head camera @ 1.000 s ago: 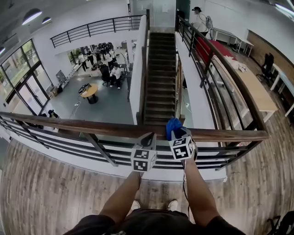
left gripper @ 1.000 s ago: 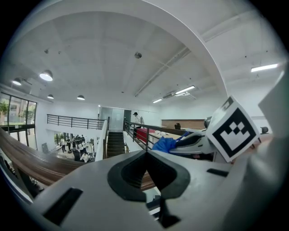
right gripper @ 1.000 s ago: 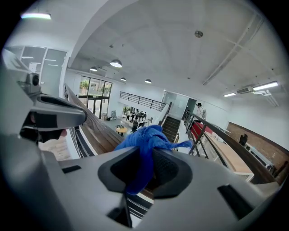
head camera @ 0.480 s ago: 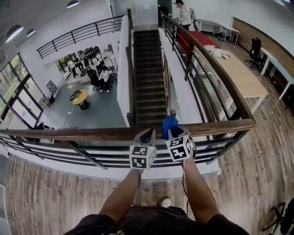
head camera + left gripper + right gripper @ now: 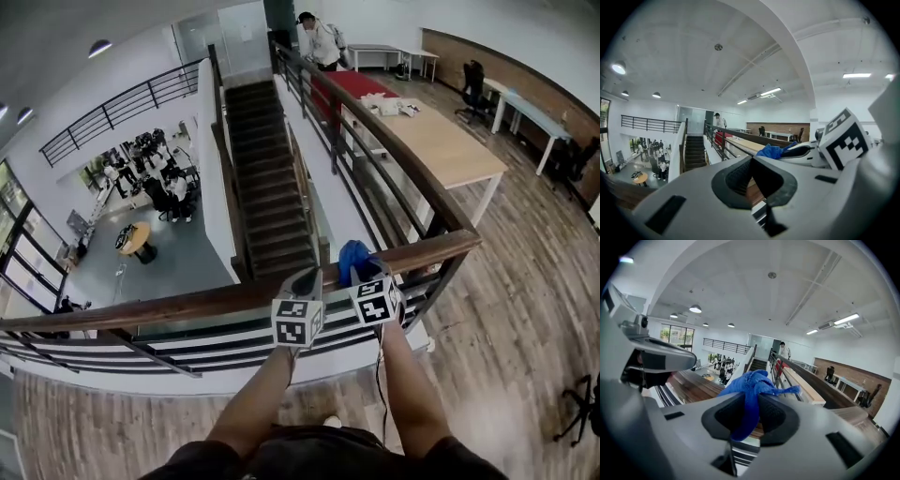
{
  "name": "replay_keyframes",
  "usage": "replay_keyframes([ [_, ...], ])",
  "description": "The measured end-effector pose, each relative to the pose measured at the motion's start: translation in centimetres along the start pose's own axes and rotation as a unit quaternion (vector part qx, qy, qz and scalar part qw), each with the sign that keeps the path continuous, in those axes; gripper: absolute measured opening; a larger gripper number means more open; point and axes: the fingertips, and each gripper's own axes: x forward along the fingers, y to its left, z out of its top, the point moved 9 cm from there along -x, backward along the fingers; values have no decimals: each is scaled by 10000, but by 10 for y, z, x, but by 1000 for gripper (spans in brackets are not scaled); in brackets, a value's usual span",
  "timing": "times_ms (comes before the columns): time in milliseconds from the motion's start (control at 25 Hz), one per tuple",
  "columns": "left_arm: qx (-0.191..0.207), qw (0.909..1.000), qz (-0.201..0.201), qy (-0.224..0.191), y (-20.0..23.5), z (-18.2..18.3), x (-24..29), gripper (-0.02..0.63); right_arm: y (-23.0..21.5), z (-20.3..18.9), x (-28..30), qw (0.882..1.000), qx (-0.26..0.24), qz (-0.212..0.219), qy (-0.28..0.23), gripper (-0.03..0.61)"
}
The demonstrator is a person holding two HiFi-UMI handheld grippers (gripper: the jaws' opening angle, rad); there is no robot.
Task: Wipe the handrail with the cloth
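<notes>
**Closer to the handrail's corner, cloth on top of the wood**

Slid rightward along the handrail (image 5: pixel 187 307) since a second ago, so that its corner (image 5: pixel 466 242) now sits near the work rather than well off to the side.

Grips the blue cloth (image 5: pixel 352 258) in the right gripper (image 5: pixel 364 272), jaws clamped on the bunched fabric, which spills out ahead of them and rests on the handrail's top face. Carries nothing in the left gripper (image 5: pixel 302 279), jaws drawn together, parked just beside the right one on the handrail's longer, left-hand stretch; cannot tell whether touching the wood.

Runs crosswise to both grippers, this rail, rising slightly toward the corner and then turning away alongside the stairs. Calls, most likely, for a stroke along that axis with the right gripper, already on the wood. Leaves only a short run before the corner, and a long bare length back toward the left. Drops open beyond the handrail to the lower floor, so probably no place to loosen the hold.
</notes>
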Motion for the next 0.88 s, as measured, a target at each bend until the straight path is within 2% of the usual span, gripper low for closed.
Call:
replay_keyframes([
  [160, -80, 9994, -305, -108, -31, 6, 27, 5, -54, -20, -5, 9994, 282, -175, 73, 94],
  [480, -70, 9935, -1116, 207, -99, 12, 93, 5, -158, -48, -17, 9939, 451, -915, 411, 94],
  [880, 109, 9852, -1619, 548, -166, 30, 155, 5, -267, -75, -36, 9799, 624, -1760, 708, 93],
])
